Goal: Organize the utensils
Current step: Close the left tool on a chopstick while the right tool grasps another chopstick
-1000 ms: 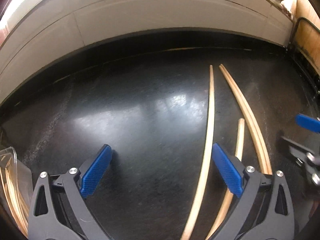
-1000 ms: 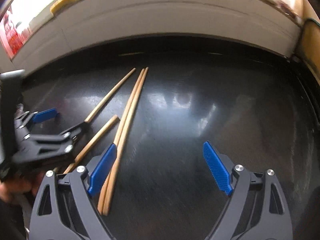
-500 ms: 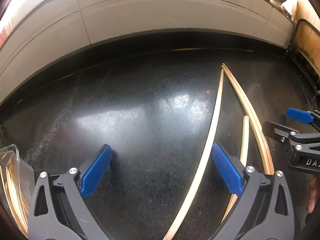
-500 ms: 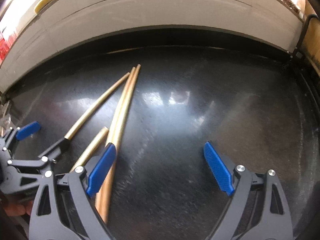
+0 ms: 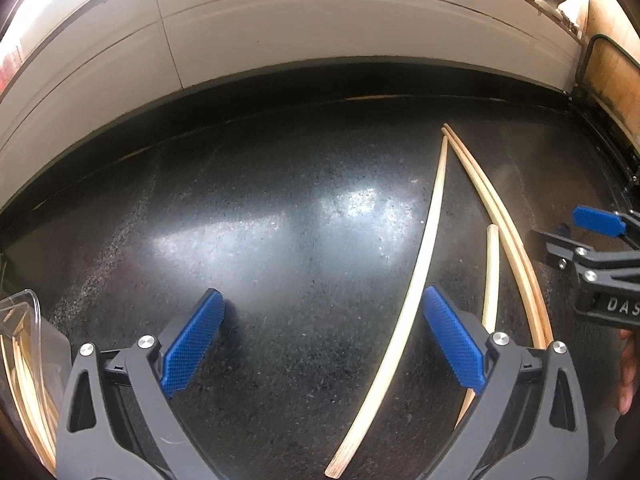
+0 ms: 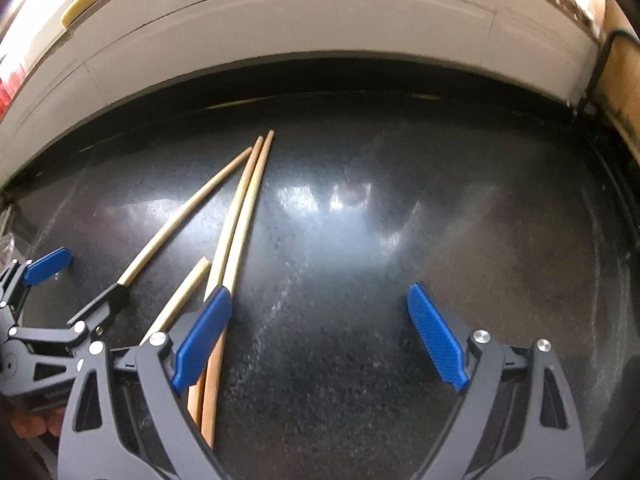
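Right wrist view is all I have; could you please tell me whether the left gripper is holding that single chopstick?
Observer: No. In the left wrist view the left gripper is open, and the single chopstick lies on the counter between its fingers, not pinched.
Operator: Thank you. Is there anywhere to put it?
Observer: Yes. A clear container sits at the lower left edge of the left wrist view, with chopsticks inside it.
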`<action>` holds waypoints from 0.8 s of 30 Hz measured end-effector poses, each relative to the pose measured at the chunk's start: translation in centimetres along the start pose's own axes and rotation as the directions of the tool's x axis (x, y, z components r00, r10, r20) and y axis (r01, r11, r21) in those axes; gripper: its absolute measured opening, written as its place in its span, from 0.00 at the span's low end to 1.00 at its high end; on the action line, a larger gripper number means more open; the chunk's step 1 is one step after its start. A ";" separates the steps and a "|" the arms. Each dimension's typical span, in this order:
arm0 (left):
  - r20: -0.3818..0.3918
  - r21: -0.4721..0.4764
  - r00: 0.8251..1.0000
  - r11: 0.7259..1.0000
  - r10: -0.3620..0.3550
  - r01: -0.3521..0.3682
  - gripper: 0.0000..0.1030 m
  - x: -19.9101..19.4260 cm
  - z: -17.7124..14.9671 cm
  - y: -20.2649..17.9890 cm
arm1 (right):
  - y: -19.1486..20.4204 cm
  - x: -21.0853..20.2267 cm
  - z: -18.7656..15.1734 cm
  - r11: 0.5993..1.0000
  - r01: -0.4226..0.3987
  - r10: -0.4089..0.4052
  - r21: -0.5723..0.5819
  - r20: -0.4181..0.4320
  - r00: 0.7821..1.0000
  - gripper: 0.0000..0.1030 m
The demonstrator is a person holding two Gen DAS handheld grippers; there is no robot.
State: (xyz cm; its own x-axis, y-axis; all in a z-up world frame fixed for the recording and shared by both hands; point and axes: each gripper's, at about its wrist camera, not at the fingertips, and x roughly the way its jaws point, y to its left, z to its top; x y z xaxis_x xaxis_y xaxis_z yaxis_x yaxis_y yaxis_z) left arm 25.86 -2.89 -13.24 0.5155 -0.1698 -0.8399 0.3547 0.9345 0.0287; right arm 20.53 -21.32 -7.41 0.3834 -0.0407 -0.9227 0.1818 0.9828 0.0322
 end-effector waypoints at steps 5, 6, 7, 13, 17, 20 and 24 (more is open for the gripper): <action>-0.007 0.004 1.000 1.000 0.007 -0.007 0.94 -0.7 -0.6 0.4 | 0.2 0.5 0.3 0.999 -0.032 0.032 0.016 -0.024 0.999 0.84; -0.008 0.006 1.000 1.000 0.008 -0.008 0.94 -0.7 -0.5 0.4 | 0.3 0.4 0.2 1.000 -0.011 0.011 0.006 -0.010 1.000 0.84; -0.009 0.006 1.000 1.000 0.007 -0.007 0.94 -0.7 -0.6 0.4 | 0.2 0.4 0.2 1.000 -0.009 0.009 0.000 -0.004 1.000 0.85; -0.004 0.001 1.000 1.000 0.001 -0.001 0.94 -0.8 -0.8 0.4 | -0.4 0.3 -1.2 0.998 0.023 -0.022 -0.063 0.008 1.000 0.86; 0.005 0.031 1.000 0.999 -0.017 0.017 0.94 -0.6 -0.4 -0.7 | -1.0 0.1 -1.1 0.995 -0.003 0.001 -0.101 -0.019 1.000 0.86; 0.018 0.063 0.999 0.997 -0.036 0.035 0.89 -0.5 -0.1 -1.7 | -0.8 0.1 -0.7 0.992 -0.026 0.024 -0.126 -0.023 0.999 0.76; 0.038 0.091 0.998 0.995 -0.040 0.036 0.49 -1.3 0.2 -3.1 | -0.9 -0.7 -0.3 0.990 -0.058 0.054 -0.128 -0.034 0.998 0.08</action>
State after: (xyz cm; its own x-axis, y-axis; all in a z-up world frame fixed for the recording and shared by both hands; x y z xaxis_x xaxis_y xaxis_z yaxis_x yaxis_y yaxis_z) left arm 24.24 -5.61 -12.12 0.5305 -0.2191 -0.8189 0.4428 0.8954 0.0473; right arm 19.83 -22.10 -6.91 0.3618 0.0186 -0.9321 0.0415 0.9985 0.0361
